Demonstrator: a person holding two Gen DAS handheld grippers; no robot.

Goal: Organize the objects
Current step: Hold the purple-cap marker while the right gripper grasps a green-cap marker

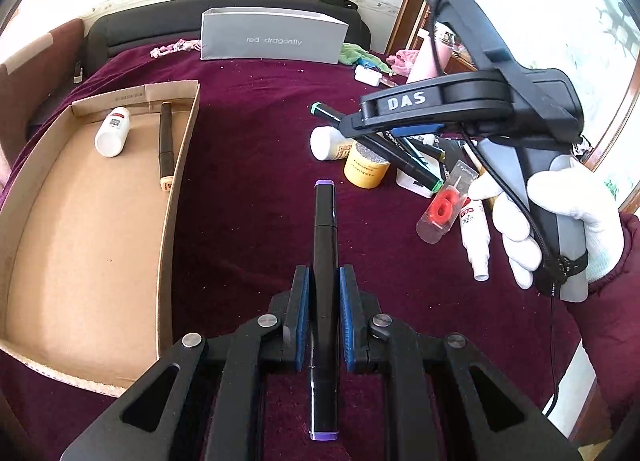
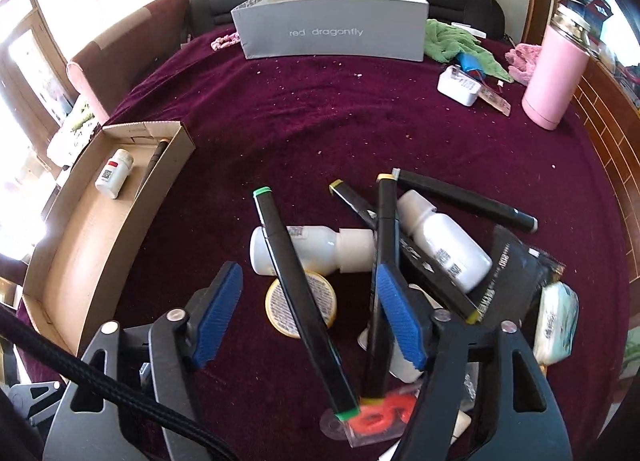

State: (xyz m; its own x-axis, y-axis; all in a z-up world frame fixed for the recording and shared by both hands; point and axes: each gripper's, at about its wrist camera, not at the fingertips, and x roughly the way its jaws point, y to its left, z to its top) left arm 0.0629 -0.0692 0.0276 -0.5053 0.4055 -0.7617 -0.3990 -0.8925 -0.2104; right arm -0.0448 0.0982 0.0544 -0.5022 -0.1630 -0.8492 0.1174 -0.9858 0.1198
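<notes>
Left gripper fingers clamped on a purple-tipped marker, likely bound for the cardboard tray. Right gripper fingers apart around a green-tipped marker, not pinching yet. Farther off, a grey box on the dark red bed cover.

"red dragonfly" on grey box; "DAS" on right tool.
</notes>
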